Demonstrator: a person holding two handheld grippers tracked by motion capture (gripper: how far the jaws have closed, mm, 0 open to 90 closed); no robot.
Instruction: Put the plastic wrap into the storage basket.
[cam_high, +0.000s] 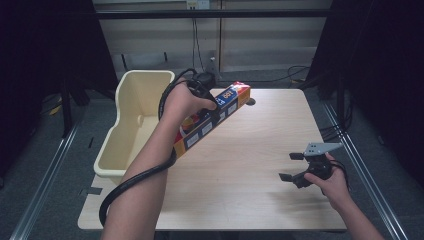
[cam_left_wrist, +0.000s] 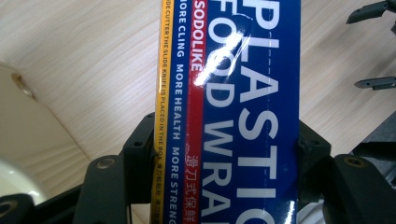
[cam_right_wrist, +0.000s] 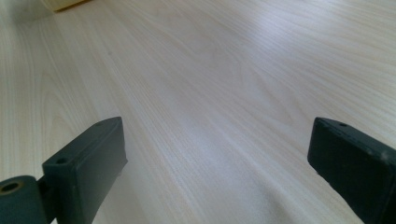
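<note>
Box (cam_left_wrist: 233, 116) lettered "PLASTIC FOOD WRAP", "SODOLIKE", clamped in left hand-held gripper (cam_left_wrist: 224, 154); right hand-held gripper (cam_right_wrist: 217, 163) wide open, empty.

Left hand-held gripper (cam_left_wrist: 224, 158) clamps the blue plastic wrap box (cam_left_wrist: 243, 107) over the pale wooden counter (cam_left_wrist: 93, 70), cream tub (cam_left_wrist: 28, 135) at left.

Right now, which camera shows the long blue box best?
The high view: it shows the whole plastic wrap box tilted in the left gripper, beside the cream bin. The left gripper view shows its lettering up close between the fingers. The right gripper view looks across bare table.
</note>
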